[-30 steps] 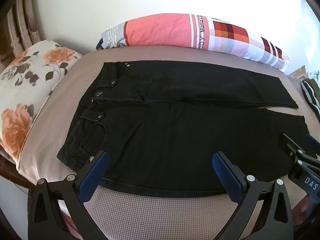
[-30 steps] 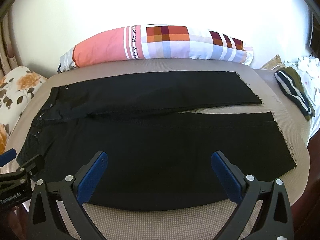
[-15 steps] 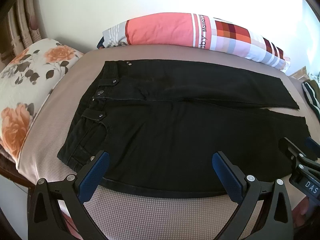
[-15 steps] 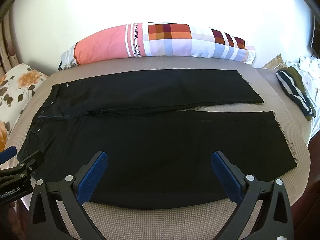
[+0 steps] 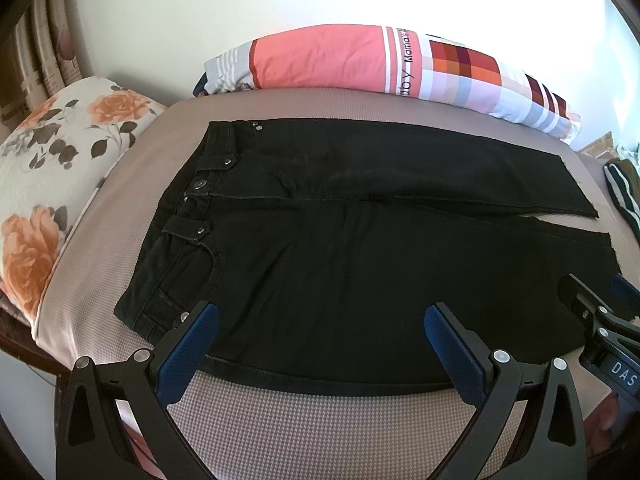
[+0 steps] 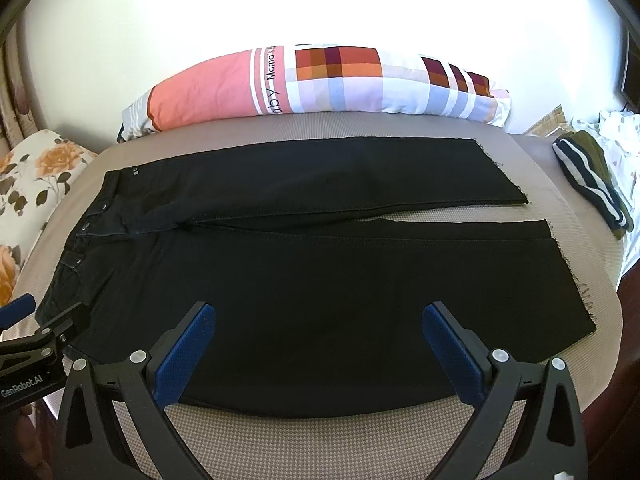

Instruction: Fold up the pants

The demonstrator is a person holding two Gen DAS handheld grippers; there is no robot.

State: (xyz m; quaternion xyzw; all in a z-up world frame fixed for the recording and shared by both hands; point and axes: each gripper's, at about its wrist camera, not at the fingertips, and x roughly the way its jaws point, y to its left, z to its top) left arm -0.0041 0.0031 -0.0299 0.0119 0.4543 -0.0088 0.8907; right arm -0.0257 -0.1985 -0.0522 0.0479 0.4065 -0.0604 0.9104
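Left wrist view: black pants (image 5: 360,248), laid flat on the bed (image 5: 320,412), waistband toward the floral pillow (image 5: 52,184), both legs side by side running right.
Left hand-held gripper (image 5: 320,340): jaws wide apart, nothing held, hovering at the near edge by the waist.
Right hand-held gripper (image 6: 318,338): likewise spread and empty, at the near leg.
Risk: pinching only the top layer of denim, so the fold drags skewed; frayed hems (image 6: 576,288) near the bed's corner may slip off.
Beyond: patchwork bolster (image 6: 320,80), striped garment (image 6: 588,184).
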